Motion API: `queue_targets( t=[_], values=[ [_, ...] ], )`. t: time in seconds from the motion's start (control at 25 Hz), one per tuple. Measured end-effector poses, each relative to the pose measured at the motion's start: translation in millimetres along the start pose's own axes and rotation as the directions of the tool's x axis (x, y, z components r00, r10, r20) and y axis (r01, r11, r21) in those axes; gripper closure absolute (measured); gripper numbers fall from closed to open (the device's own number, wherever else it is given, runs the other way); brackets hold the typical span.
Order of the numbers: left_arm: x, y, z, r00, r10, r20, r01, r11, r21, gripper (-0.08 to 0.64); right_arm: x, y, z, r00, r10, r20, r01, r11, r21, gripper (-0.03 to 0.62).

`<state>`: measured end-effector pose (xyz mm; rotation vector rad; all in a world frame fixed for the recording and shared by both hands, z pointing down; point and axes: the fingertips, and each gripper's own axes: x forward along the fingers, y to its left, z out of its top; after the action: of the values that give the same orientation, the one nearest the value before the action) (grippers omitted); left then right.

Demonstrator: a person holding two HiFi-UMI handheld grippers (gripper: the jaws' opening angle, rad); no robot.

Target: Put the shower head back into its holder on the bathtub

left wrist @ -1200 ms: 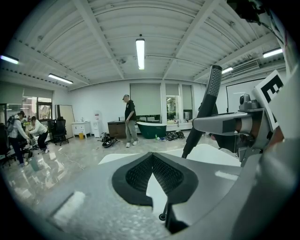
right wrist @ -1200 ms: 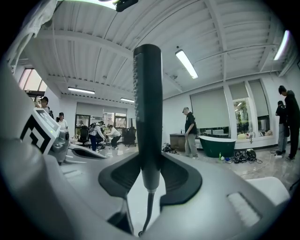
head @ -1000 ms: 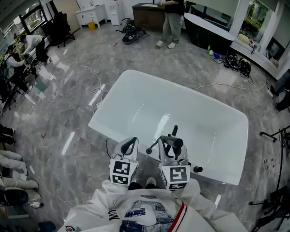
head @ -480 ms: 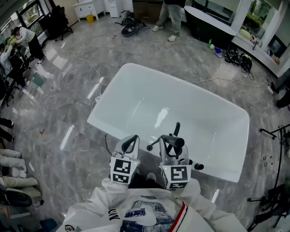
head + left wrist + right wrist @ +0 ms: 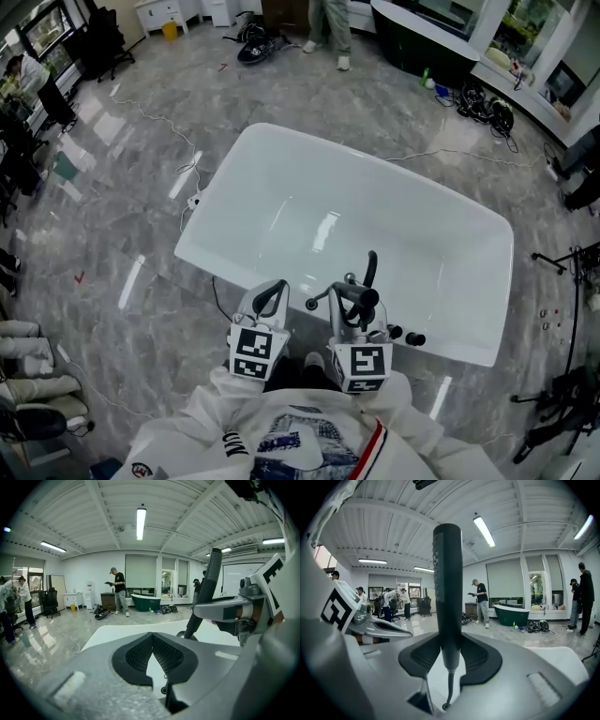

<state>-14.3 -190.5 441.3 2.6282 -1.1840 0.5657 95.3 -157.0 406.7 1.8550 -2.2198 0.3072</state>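
A white bathtub (image 5: 281, 187) fills the middle of the head view, with its near rim just ahead of both grippers. My right gripper (image 5: 356, 296) is shut on the black shower head (image 5: 370, 269), which stands upright between the jaws (image 5: 447, 597). A thin hose (image 5: 449, 688) hangs below the handle. Black tap fittings (image 5: 405, 336) and a curved spout (image 5: 317, 300) sit on the near rim beside that gripper; I cannot tell which one is the holder. My left gripper (image 5: 272, 291) is shut with nothing in it, its pads (image 5: 140, 651) pressed together.
Grey marble floor surrounds the tub, with cables (image 5: 183, 150) trailing at the left. A person (image 5: 328, 23) stands at the far end near a dark bathtub (image 5: 422, 37). Tripod stands (image 5: 567, 267) are at the right, and seated people (image 5: 19, 75) at the far left.
The view has shifted forward, so the tub sits higher in it and closer under the grippers. The right gripper still holds the shower head, and the left stays shut.
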Motion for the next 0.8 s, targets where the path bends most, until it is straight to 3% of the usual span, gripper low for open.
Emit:
queue_targets(
  t=[0.8],
  values=[
    [15.5,3.9,-55.6,0.996,-0.049,-0.072,0.044,0.997,-0.066,0.558,22.3,12.0,-59.8,0.992,0.001,-0.129,0.0,1.0,0.008,0.456]
  ],
)
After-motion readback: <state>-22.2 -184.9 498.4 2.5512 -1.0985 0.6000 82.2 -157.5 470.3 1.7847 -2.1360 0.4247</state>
